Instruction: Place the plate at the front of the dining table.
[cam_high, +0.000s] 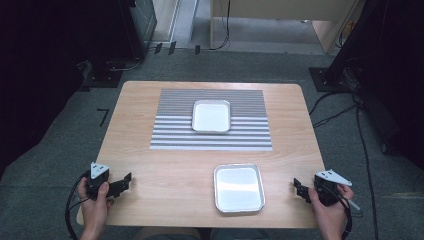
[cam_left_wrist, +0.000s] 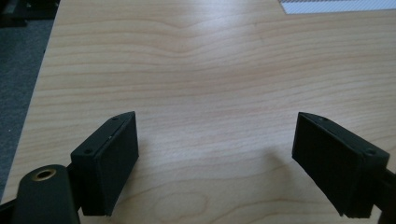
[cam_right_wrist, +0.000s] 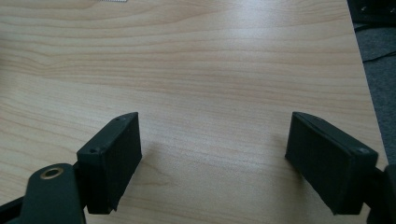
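The room is dim around the edges, grey carpet underfoot with cables trailing across it, and a pale wooden worktop (cam_high: 175, 175) stands lit in the middle. A grey-and-white striped mat (cam_high: 165, 135) lies across its far half, and a shallow metal tray, the far tray (cam_high: 211, 116), sits on the middle of that mat. A second one like it, the near tray (cam_high: 239, 187), rests on bare wood close to the person's edge, a little right of centre. Both trays look empty from here.

The left gripper (cam_high: 121, 184) is held low at the near left corner of the worktop, and the right gripper (cam_high: 299, 189) at the near right edge, each turned inward toward the middle. In the left gripper view the fingers (cam_left_wrist: 112, 163) stand wide apart with nothing but wood grain between them; the right gripper view shows the same, its fingers (cam_right_wrist: 114, 161) spread and empty. Neither touches a tray.

The near tray lies closest to the right gripper, near it but apart, so I judge the step in hand is a reach for that tray. To do it well, the fingers should come in low and level, one above and one below the raised rim on the tray's right side, and close only once the rim sits well between the pads. The metal looks slick and thin, so a shallow pinch could slip or tip the tray; the left gripper could steady the opposite rim.
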